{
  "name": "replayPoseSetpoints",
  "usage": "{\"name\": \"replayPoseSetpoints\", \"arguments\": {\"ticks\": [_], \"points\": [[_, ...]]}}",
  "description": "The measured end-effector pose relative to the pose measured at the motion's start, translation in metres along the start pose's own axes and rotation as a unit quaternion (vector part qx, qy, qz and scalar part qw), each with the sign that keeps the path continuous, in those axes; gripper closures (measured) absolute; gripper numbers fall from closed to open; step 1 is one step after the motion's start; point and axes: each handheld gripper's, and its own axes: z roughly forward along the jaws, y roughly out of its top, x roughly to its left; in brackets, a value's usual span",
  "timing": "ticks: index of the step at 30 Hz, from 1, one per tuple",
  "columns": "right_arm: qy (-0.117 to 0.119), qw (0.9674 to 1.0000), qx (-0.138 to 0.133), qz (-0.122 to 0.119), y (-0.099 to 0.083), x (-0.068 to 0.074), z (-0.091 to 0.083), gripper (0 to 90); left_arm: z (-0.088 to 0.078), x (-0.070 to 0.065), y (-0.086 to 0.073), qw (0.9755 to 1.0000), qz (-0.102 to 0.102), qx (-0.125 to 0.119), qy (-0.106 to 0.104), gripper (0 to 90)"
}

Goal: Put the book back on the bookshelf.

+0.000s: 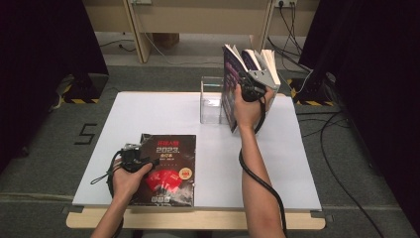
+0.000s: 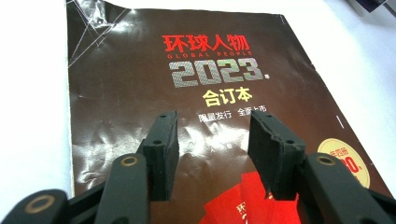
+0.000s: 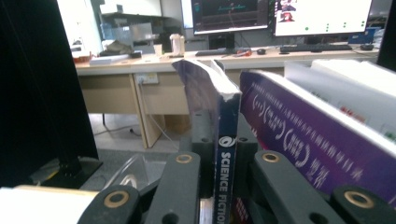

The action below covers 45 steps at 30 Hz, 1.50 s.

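One blue book upright between the right hand-held gripper's jaws.

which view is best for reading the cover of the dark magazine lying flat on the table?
The left gripper view: the magazine spreads wide behind the open jaws, so its red title and "2023" read clearly. The high view shows the whole magazine lying flat at the table's near edge, under the left gripper, its print small there.

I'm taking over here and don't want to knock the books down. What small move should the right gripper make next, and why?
Probably ease the blue book straight down beside the purple book. The right gripper is shut on its spine, the book stands upright by the clear box, and the left gripper hangs open over the dark magazine.
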Motion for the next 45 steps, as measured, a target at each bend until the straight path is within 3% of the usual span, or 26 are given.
{"name": "replayPoseSetpoints", "arguments": {"ticks": [12, 22, 28, 39, 45], "points": [[0.004, 0.9992, 0.018, -0.034, -0.005, 0.004, -0.003, 81.5, 0.001, -0.002, -0.001, 1.0, 0.002, 0.003, -0.001, 52.2], [-0.013, 0.9974, 0.03, -0.064, -0.007, -0.004, -0.01, 77.6, 0.002, -0.003, -0.001, 1.0, 0.004, 0.003, -0.002, 52.2], [-0.028, 0.9966, 0.033, -0.07, -0.008, -0.008, -0.015, 73.9, 0.001, -0.003, -0.001, 1.0, 0.003, 0.003, -0.002, 52.1], [-0.048, 0.9972, 0.03, -0.049, -0.016, -0.01, -0.044, 70.2, 0.001, -0.004, -0.001, 1.0, 0.005, 0.002, -0.002, 52.1], [-0.052, 0.998, 0.029, -0.022, -0.02, -0.018, -0.06, 70.6, 0.0, -0.005, -0.001, 1.0, 0.007, 0.002, -0.002, 52.1]]}}
